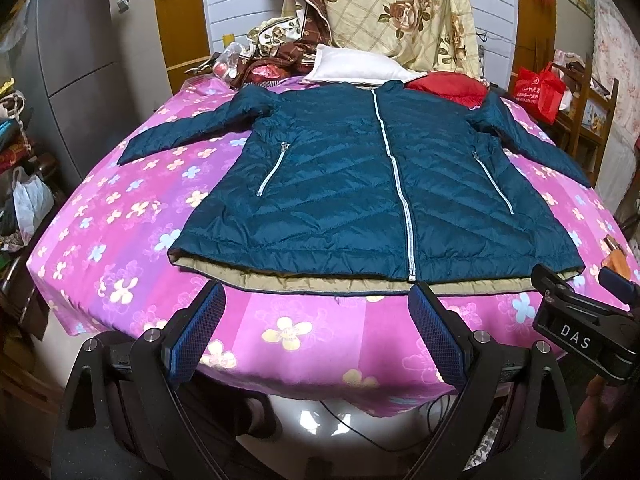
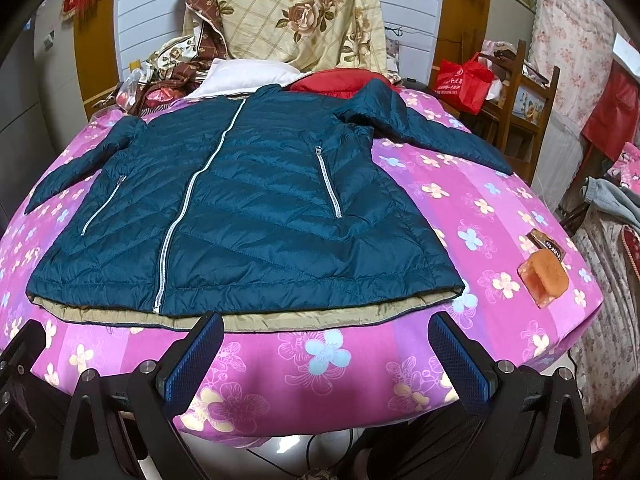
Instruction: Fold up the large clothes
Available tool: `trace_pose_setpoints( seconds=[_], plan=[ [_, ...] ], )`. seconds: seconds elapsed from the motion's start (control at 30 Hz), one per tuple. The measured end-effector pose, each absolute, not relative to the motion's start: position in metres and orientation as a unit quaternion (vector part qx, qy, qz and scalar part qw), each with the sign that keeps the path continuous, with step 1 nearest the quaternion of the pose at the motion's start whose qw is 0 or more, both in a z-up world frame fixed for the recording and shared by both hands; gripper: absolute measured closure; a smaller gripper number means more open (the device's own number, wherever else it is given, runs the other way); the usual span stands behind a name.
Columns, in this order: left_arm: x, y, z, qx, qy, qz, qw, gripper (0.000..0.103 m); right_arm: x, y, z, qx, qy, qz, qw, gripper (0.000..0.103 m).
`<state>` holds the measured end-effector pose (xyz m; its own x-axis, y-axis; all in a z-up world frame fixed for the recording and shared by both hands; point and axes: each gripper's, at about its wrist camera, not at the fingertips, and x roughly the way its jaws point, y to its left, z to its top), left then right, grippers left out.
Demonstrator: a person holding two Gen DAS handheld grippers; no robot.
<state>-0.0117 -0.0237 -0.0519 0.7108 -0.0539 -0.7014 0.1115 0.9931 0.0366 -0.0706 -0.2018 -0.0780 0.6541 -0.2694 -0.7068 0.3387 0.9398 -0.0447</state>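
We hold both grippers back at the near edge of the bed (image 1: 100,248), and the jacket (image 1: 340,168) lies straight ahead of us, flat on the pink flowered sheet (image 2: 480,208), front side up and zipped shut. Its long axis runs away from us: hem nearest, collar farthest, up against the white pillow (image 1: 352,66) and a red cloth (image 1: 444,86).

Going from the left: the left sleeve (image 1: 188,130) reaches out and down toward the left edge of the bed, well apart from either gripper. Our left gripper (image 1: 316,332) hangs just short of the hem, jaws spread wide and holding nothing, roughly in line with the stretch of hem left of the central zipper (image 1: 394,168). The right gripper (image 2: 326,354) is likewise wide open and empty, and sits before the right half of the hem, so each hand is nearer its own side of the garment. The right sleeve (image 2: 432,128) angles out toward the far right corner.

The jacket itself is a teal quilted puffer with a pale zipper down the middle and two slanted zipped pockets; a strip of tan lining (image 2: 280,322) peeps out below the hem (the back panel seems to sit a little lower than the front). It looks smooth and spread, and no fold is made yet.

We judge the sleeves come first, each crossing inward over the body, so each hand must reach well forward and outward. An orange packet (image 2: 544,278) rests on the sheet to the right, clear of the jacket.
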Motion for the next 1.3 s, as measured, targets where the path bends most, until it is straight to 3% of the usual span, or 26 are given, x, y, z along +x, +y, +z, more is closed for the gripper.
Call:
trace_pose_setpoints(
  seconds=[1.3],
  plan=[
    [0.001,-0.014,-0.062,0.019,0.401,-0.045,0.915,0.01,-0.061,-0.199,-0.094,0.052,0.415,-0.158,0.895,0.002]
  ],
)
